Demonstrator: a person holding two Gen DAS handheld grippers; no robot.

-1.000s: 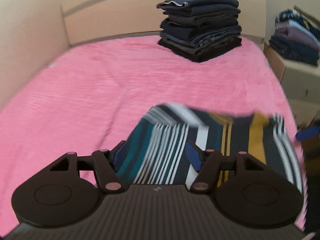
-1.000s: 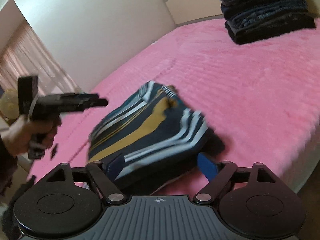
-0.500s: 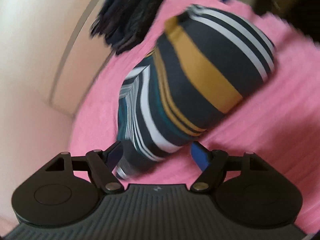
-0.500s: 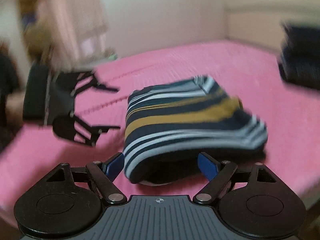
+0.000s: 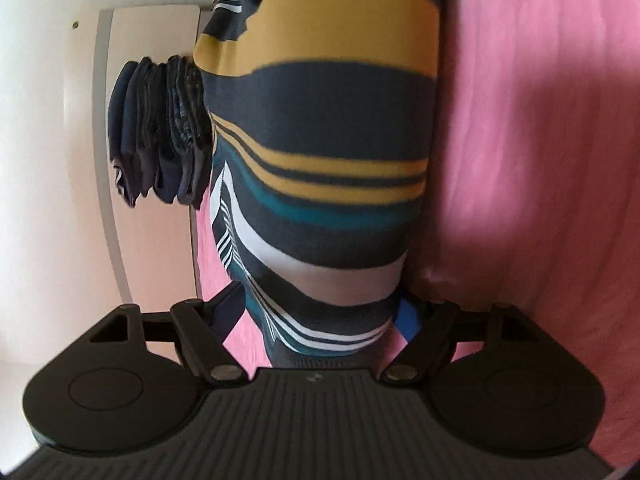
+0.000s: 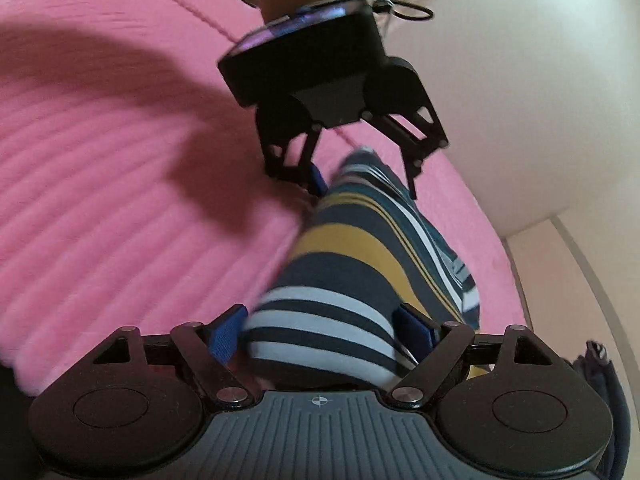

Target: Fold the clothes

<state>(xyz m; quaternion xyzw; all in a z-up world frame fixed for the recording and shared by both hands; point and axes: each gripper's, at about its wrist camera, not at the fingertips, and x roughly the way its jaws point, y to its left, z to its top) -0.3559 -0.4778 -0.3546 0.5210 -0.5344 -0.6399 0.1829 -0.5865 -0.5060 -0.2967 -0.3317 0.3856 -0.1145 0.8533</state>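
A folded striped garment (image 5: 332,152), navy with mustard, teal and white bands, lies between my two grippers on the pink bed; it also shows in the right wrist view (image 6: 360,264). My left gripper (image 5: 320,312) has its fingers spread around one end of the bundle, which fills the gap. My right gripper (image 6: 324,328) holds the opposite end the same way, jaws wide around the thick fold. In the right wrist view the left gripper (image 6: 360,184) faces me at the far end, a hand behind it.
The pink bedspread (image 6: 100,184) stretches around. A stack of dark folded clothes (image 5: 160,132) stands by the beige headboard (image 5: 152,60). A cream wall (image 6: 520,100) borders the bed.
Both grippers have rolled and closed in on opposite ends of the striped bundle. The left view has turned sideways, and the garment now fills the gap between each pair of fingers.
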